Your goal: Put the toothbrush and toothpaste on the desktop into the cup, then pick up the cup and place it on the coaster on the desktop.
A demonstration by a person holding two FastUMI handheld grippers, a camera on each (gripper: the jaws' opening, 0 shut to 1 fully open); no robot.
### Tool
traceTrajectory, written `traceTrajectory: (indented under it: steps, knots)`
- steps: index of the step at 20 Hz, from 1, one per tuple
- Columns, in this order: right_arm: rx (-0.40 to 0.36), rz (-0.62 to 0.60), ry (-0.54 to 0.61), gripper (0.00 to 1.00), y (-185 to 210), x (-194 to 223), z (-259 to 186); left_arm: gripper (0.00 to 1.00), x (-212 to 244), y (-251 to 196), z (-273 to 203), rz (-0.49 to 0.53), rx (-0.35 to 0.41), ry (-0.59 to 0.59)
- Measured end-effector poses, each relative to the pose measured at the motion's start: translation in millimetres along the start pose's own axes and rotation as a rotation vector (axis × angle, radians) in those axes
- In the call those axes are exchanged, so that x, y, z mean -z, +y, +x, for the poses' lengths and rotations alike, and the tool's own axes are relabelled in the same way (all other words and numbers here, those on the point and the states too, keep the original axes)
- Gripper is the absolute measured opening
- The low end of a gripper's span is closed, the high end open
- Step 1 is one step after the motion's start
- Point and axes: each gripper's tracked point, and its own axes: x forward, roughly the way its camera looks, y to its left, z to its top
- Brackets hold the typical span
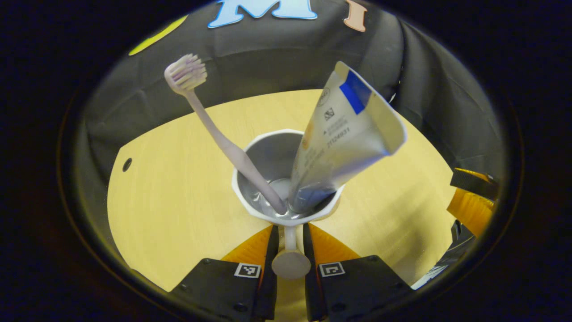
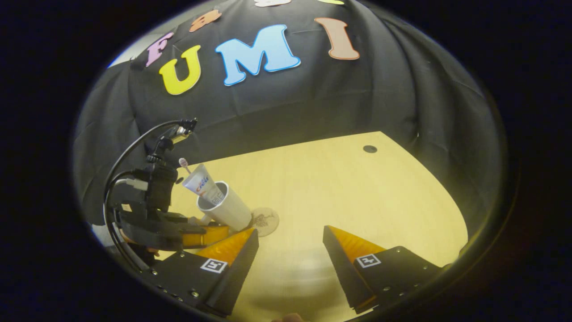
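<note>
Left gripper (image 1: 289, 243) clamped on white cup's (image 1: 268, 154) thin handle; toothbrush (image 1: 210, 129) and crimped toothpaste tube (image 1: 344, 134) lean inside. Cup tilted beside round coaster (image 2: 264, 221). Right gripper (image 2: 290, 243) wide open, empty, over wood-grain desktop (image 2: 348, 188)

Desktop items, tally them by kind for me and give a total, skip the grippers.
White plastic cup: 1
Pale pink toothbrush: 1
Silver-white toothpaste tube: 1
Round clear coaster: 1
Total: 4
</note>
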Motion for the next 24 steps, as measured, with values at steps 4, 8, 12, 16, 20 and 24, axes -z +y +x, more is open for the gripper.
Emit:
traceTrajectory:
  steps: [4,8,12,16,20,24]
  knots:
    - [0.017,0.045,0.001,0.89,-8.7,-3.1,-7.5,0.33,-1.7,-0.7,4.7,0.029,0.007,0.022]
    - [0.026,0.066,0.008,0.89,-7.7,-3.8,-14.6,0.33,2.9,-1.9,-1.5,0.045,0.004,0.045]
    - [0.028,0.078,0.017,0.89,-3.2,-3.6,-20.7,0.33,6.0,1.8,-1.2,0.047,-0.007,0.073]
    - [0.021,0.097,0.017,0.89,-3.3,-3.9,-19.5,0.39,8.0,2.3,-1.8,0.054,-0.021,0.079]
    - [0.005,0.100,0.018,0.89,-2.4,-4.9,-19.4,0.34,7.8,3.5,-1.4,0.048,-0.028,0.078]
    - [-0.005,0.085,0.026,0.88,-1.7,-6.0,-21.8,0.31,11.7,5.4,1.7,0.004,-0.039,0.076]
